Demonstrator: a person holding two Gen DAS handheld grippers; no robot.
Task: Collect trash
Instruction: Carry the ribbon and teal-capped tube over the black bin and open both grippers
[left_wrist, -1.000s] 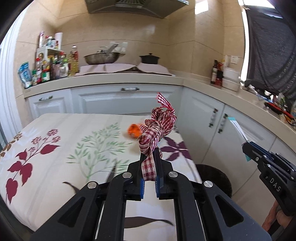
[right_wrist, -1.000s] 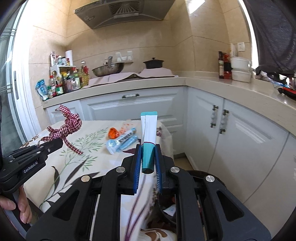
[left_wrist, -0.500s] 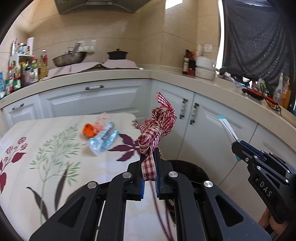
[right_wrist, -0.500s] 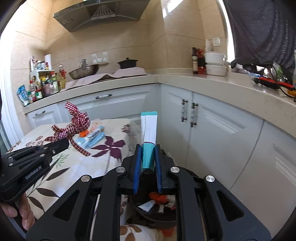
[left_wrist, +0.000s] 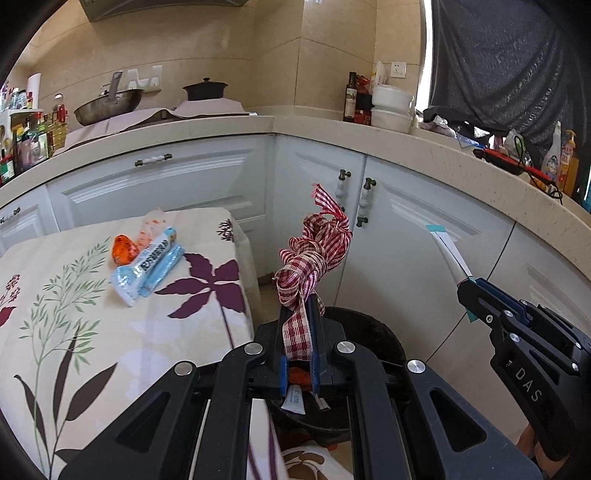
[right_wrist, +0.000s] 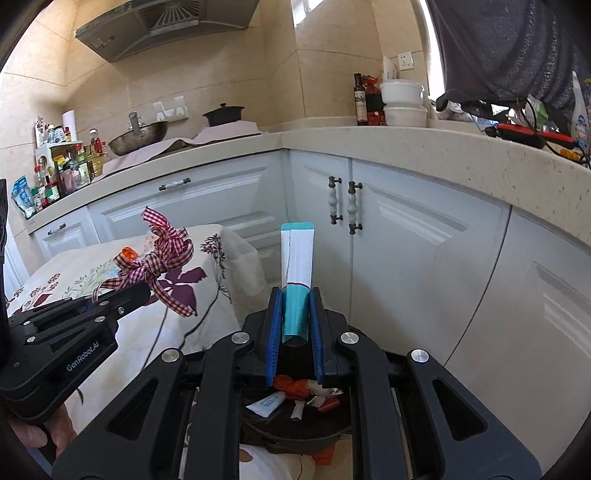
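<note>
Ribbon (left_wrist: 314, 254) clamped in left gripper (left_wrist: 298, 314); tube (right_wrist: 296, 273) in right gripper (right_wrist: 295, 299).

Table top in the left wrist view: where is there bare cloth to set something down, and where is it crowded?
Bare cloth runs across the near and left part of the table, from the purple leaf print toward the camera. The far right corner is crowded: the blue wrapper and the orange wrapper lie there touching. The bin beside the table already holds trash.
</note>
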